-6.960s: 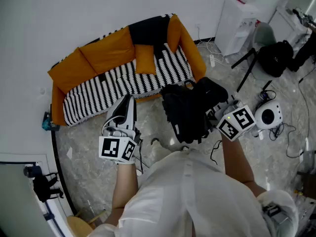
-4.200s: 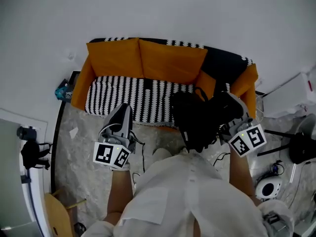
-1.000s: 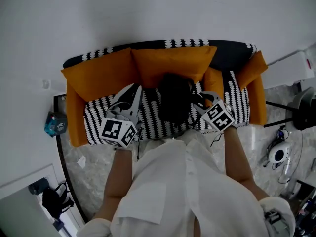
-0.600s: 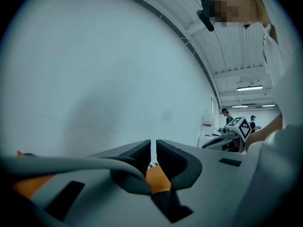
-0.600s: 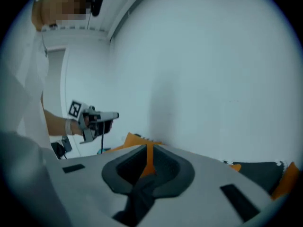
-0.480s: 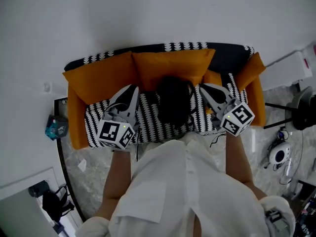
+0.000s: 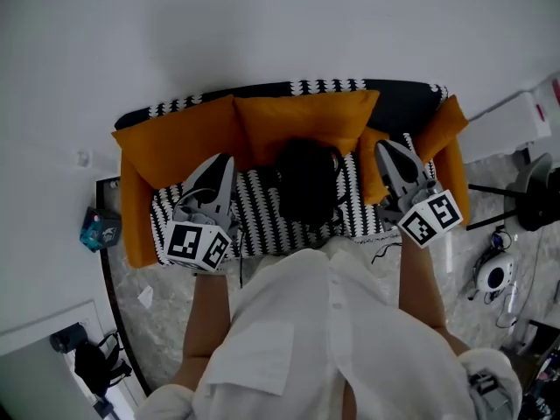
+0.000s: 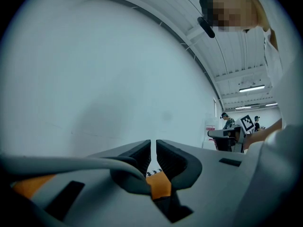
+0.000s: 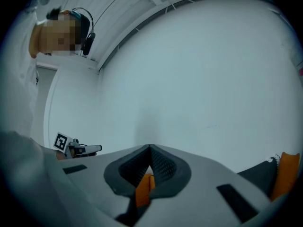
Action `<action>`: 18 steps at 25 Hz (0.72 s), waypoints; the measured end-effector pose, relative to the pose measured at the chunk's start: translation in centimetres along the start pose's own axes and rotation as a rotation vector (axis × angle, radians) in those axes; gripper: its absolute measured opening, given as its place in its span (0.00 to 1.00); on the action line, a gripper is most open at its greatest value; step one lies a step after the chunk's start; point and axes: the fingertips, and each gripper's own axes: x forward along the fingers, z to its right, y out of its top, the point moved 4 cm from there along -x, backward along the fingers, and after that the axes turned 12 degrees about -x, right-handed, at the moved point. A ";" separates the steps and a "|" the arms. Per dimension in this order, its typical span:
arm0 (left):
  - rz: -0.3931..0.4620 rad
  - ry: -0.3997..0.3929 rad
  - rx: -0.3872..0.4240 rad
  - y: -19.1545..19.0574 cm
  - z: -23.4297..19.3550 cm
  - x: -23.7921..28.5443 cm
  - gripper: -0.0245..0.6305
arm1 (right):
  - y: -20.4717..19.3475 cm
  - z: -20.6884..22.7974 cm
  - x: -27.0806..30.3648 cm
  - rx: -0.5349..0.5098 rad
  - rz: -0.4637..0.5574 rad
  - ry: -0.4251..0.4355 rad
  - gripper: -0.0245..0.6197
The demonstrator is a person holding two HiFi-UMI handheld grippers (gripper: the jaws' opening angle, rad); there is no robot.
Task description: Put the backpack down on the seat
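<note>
The black backpack point(image 7: 308, 182) rests upright on the sofa's black-and-white striped seat point(image 7: 262, 210), leaning on the orange back cushions point(image 7: 302, 116). Neither gripper touches it. My left gripper point(image 7: 222, 161) hovers over the seat to the backpack's left, its jaws together and empty; in the left gripper view the left gripper point(image 8: 153, 144) points at the white wall. My right gripper point(image 7: 383, 146) is to the backpack's right, above a small orange cushion point(image 7: 374, 166), shut with nothing in it. The right gripper point(image 9: 150, 148) also faces the wall in its own view.
Orange armrests point(image 7: 133, 208) bound the sofa on both sides. A white cabinet point(image 7: 512, 125), a black stand point(image 7: 525, 195) and a white round device point(image 7: 490, 274) are at the right. A blue object point(image 7: 94, 228) lies on the floor at the left.
The backpack, carried earlier by the right gripper, now sits on the seat. The right gripper has let go, drawn off to the right and shut. The left gripper shifted slightly left.
</note>
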 end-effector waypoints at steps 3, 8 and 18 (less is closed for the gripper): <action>0.000 -0.005 0.002 0.1 -0.1 -0.2 0.12 | -0.2 0.2 -0.3 -0.015 -0.023 -0.025 0.07; 0.003 -0.007 -0.005 0.1 0.1 -0.1 0.12 | -0.2 0.4 -0.6 -0.014 -0.026 -0.044 0.07; 0.000 -0.013 -0.008 0.1 0.3 0.1 0.12 | -0.4 0.4 -0.7 -0.012 -0.033 -0.039 0.07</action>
